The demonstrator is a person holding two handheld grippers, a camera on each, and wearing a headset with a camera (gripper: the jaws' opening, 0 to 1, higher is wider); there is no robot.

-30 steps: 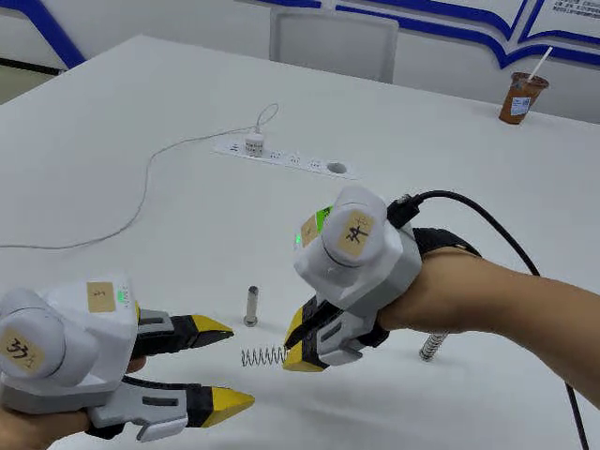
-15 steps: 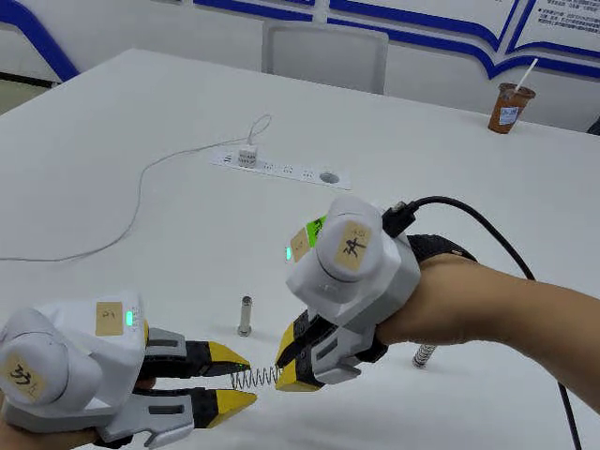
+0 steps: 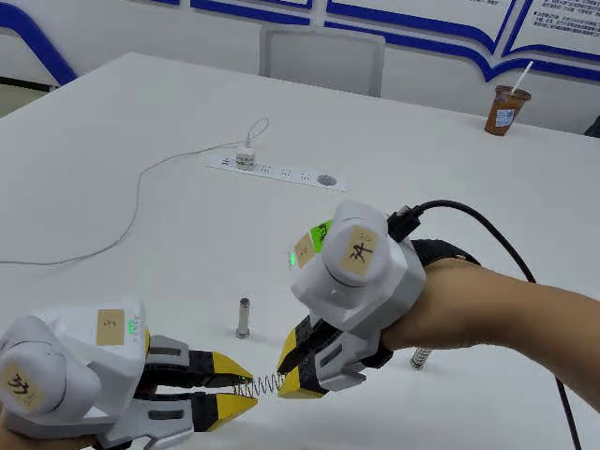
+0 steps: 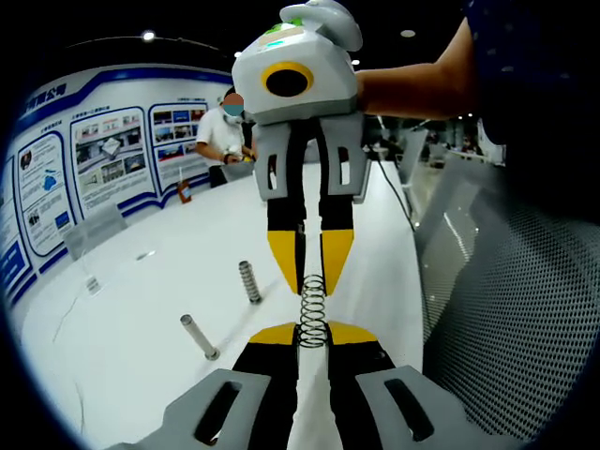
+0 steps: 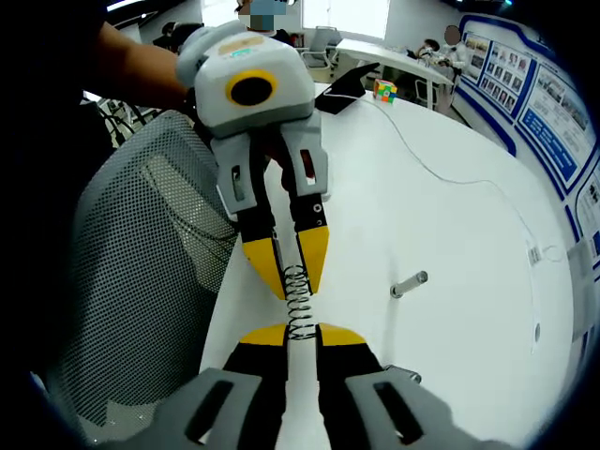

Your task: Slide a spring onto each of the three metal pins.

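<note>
A small steel spring (image 3: 262, 384) hangs level between my two grippers, just above the white table (image 3: 141, 234). My left gripper (image 3: 238, 384) is shut on its left end and my right gripper (image 3: 289, 371) on its right end. In the left gripper view the spring (image 4: 311, 306) runs from my own jaws (image 4: 311, 334) to the right gripper (image 4: 310, 261) facing them. In the right gripper view the spring (image 5: 296, 296) joins my own jaws (image 5: 298, 331) and the left gripper (image 5: 291, 261). A bare pin (image 3: 244, 318) stands behind the spring. A pin wearing a spring (image 3: 421, 357) stands partly hidden beside the right hand.
A power strip (image 3: 275, 172) with a plugged-in white cable (image 3: 141, 192) lies mid-table. A drink cup with a straw (image 3: 504, 108) stands at the far right, and a chair (image 3: 321, 58) behind the table. A mesh chair back (image 4: 506, 309) is beside me.
The left gripper has moved in from the left and shut on the spring's free end. The right gripper keeps hold of the other end. The head camera has shifted a little.
</note>
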